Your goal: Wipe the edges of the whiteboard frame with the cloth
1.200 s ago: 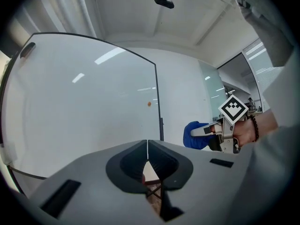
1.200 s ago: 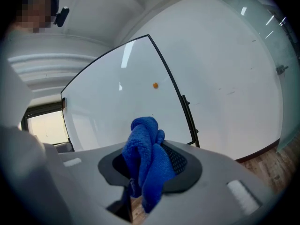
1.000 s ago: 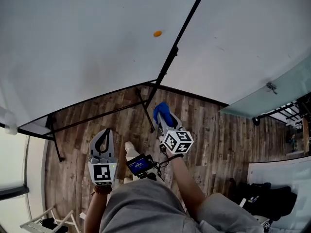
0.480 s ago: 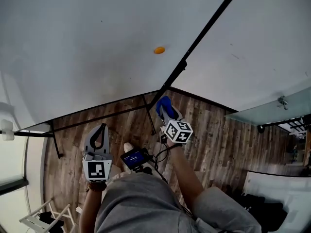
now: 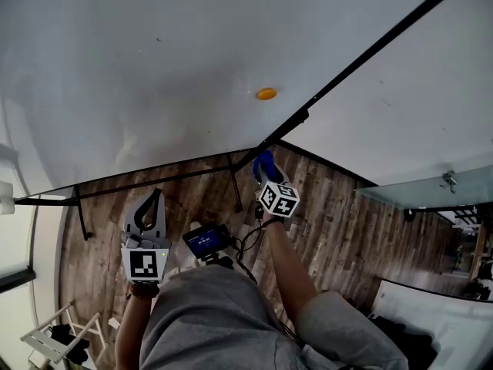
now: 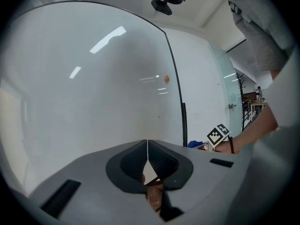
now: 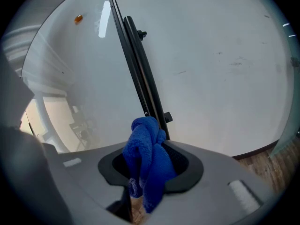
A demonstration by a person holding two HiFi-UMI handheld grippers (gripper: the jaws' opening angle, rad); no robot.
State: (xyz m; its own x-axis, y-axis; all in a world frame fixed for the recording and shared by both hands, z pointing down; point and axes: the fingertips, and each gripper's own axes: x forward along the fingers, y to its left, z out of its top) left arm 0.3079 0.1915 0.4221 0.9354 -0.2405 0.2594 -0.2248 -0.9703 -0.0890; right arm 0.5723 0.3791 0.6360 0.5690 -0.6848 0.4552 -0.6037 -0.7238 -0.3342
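My right gripper (image 5: 266,174) grasps cloth (image 7: 147,161) near frame edge (image 7: 139,71); left gripper (image 6: 147,154) clenched, empty. Next: I press cloth on, slide along.

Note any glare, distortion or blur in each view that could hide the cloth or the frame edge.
Head view: even light, sharp, no glare on the frame. Left gripper view: heavy fisheye with dark corners bends the frame into a curve, and bright light streaks glare on the whiteboard. Right gripper view: same fisheye, one glare streak beside the frame's top, cloth in sharp focus.
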